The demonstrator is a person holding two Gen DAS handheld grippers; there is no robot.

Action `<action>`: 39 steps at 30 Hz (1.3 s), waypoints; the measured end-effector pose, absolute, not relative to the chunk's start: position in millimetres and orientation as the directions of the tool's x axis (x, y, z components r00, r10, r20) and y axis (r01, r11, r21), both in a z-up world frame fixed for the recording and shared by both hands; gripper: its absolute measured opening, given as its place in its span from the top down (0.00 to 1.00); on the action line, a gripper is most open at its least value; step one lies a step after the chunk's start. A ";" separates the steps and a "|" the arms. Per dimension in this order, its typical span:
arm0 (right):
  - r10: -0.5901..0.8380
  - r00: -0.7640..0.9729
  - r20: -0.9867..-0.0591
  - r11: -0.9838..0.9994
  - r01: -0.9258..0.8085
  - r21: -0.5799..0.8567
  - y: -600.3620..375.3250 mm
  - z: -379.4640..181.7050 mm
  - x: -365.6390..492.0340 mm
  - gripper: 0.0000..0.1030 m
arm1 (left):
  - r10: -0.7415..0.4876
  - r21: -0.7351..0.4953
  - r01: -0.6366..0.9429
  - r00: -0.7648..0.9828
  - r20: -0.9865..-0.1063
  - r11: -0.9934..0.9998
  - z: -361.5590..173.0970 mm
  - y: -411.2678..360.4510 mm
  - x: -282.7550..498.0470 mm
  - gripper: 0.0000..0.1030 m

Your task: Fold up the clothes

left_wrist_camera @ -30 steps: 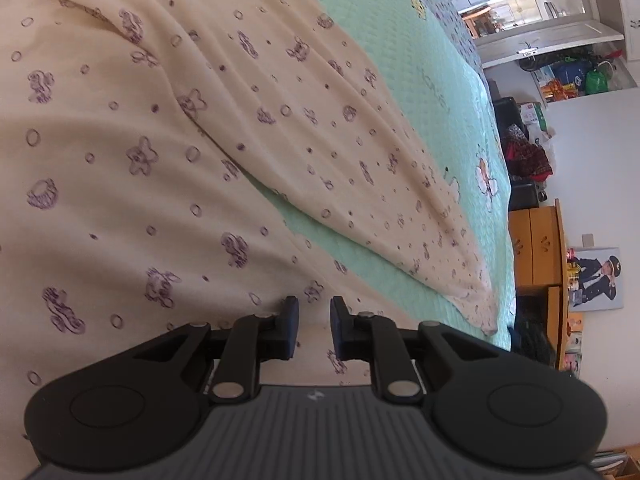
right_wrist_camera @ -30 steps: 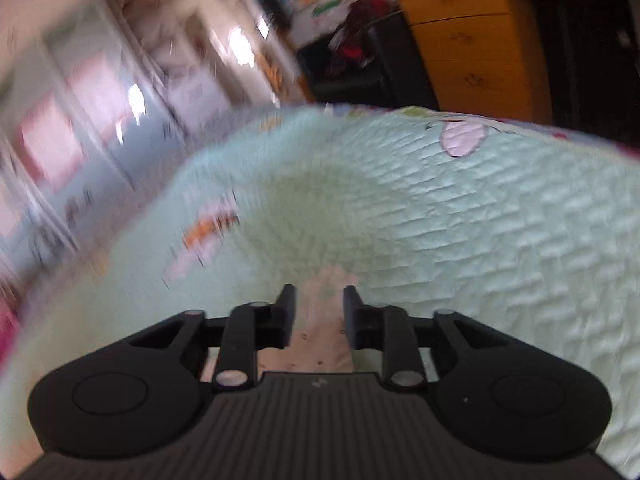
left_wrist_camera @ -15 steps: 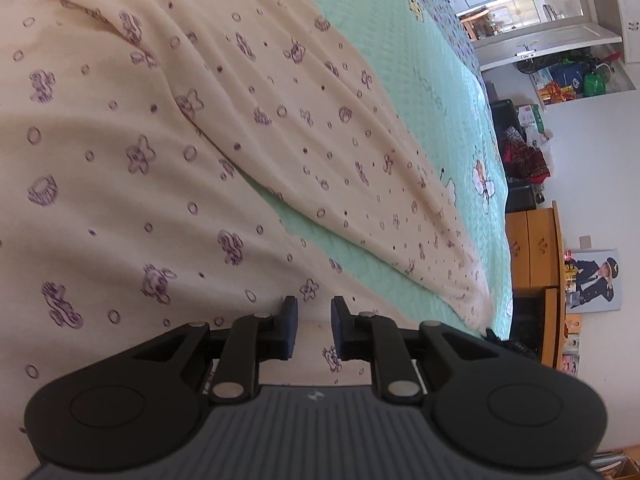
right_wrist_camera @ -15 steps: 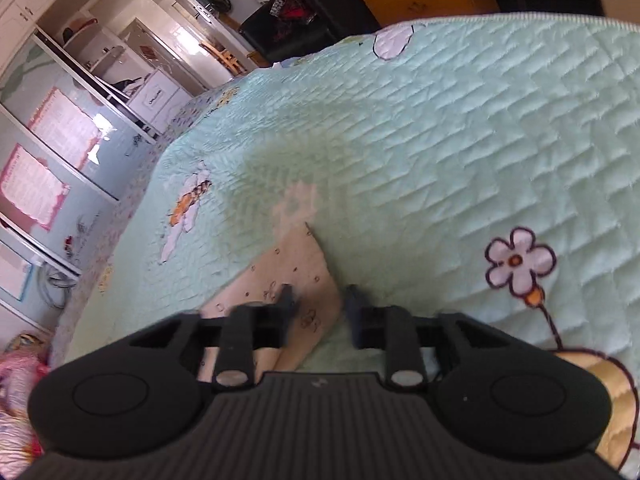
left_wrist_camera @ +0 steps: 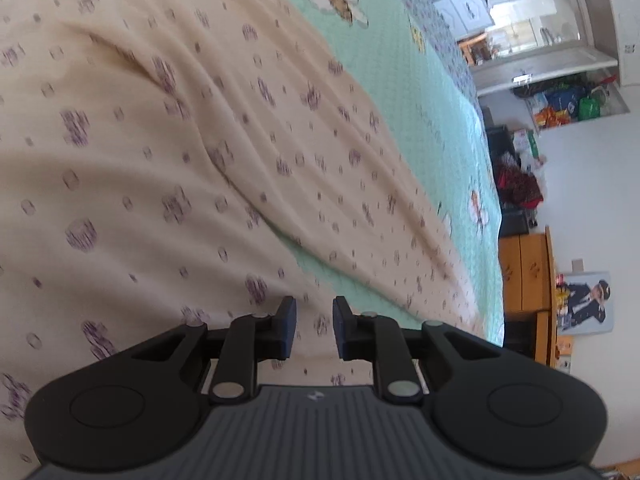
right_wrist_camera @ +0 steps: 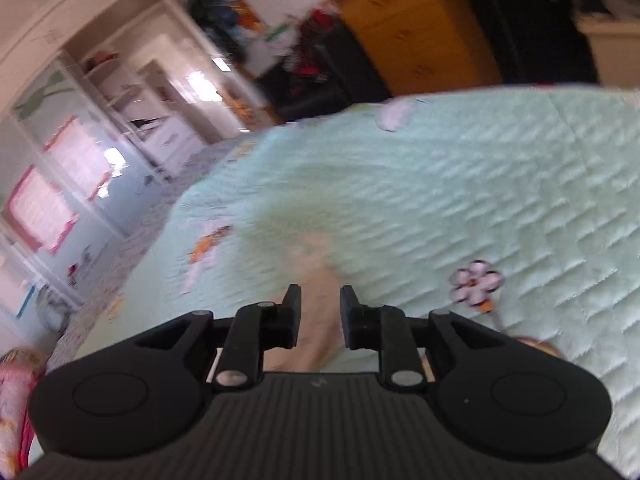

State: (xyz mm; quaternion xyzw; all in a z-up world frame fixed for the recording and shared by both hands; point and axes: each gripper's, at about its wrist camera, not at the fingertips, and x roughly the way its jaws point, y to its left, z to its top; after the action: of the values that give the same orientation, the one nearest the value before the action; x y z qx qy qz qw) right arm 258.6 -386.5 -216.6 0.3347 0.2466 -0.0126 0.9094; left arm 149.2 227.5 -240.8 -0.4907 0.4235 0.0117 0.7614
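We've got the garment (left_wrist_camera: pixel 168 152), cream w/ small purple prints, spread over the quilt (left_wrist_camera: pixel 404 92), a mint-green quilted cover w/ flower & bee motifs. In the left wrist view it fills the left & middle, creased in long folds running from far left toward near right, w/ a wedge of quilt showing btwn two of its layers just beyond the fingers. Our left gripper (left_wrist_camera: pixel 314 328) sits low over the near part of the cloth; its jaws stand a little apart w/ a clear gap, and cloth shows through that gap, but the pads don't press on it. In the right wrist view, blurred, a narrow cream tip of the garment (right_wrist_camera: pixel 318 300) runs from btwn the fingers out onto the quilt (right_wrist_camera: pixel 480 200). Our right gripper (right_wrist_camera: pixel 320 316) has its jaws opening, cloth in the gap, pads not pinching it as far as we can tell. Far right in the left view: an orange cabinet (left_wrist_camera: pixel 524 272) and white shelves (left_wrist_camera: pixel 532 52); the same cabinet (right_wrist_camera: pixel 420 36) sits beyond the bed edge in the right view.
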 end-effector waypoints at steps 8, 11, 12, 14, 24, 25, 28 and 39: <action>0.510 0.761 -0.401 0.680 -0.070 0.730 -260.6 -213.4 207.0 0.69 | -0.292 -0.741 -0.483 0.707 -0.644 0.466 -232.4 253.2 131.4 0.79; 0.581 0.695 -0.424 0.643 -0.073 0.763 -211.0 -232.5 199.3 0.69 | -0.264 -0.744 -0.492 0.722 -0.639 0.453 -228.9 266.4 129.0 0.79; 0.592 0.676 -0.439 0.634 -0.054 0.771 -197.8 -239.2 198.0 0.69 | -0.254 -0.745 -0.498 0.728 -0.637 0.443 -228.1 272.9 127.4 0.79; 0.609 0.638 -0.470 0.623 -0.018 0.782 -176.2 -249.8 197.4 0.67 | -0.228 -0.751 -0.507 0.743 -0.629 0.423 -225.6 285.6 120.7 0.79; 0.748 0.488 -0.450 0.572 -0.129 0.810 -107.3 -243.3 143.1 0.67 | -0.122 -0.750 -0.568 0.764 -0.634 0.339 -215.3 343.7 29.0 0.79; 0.767 0.460 -0.447 0.564 -0.151 0.812 -97.3 -241.5 133.7 0.67 | -0.109 -0.748 -0.573 0.765 -0.635 0.334 -211.5 348.3 11.4 0.79; 0.825 0.368 -0.429 0.523 -0.207 0.827 -70.8 -234.6 100.6 0.67 | -0.067 -0.752 -0.584 0.775 -0.629 0.304 -201.8 361.5 -47.5 0.79; 0.903 0.061 -0.425 0.429 -0.196 0.882 19.8 -237.9 10.2 0.51 | 0.129 -0.765 -0.635 0.771 -0.623 0.105 -215.0 422.4 -181.9 0.76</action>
State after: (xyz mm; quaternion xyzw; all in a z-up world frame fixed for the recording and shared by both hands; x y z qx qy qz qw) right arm 10.2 19.8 -237.9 0.3276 0.5395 0.4222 0.6506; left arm -181.9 422.4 -215.0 -0.6132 0.2066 0.2676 0.7140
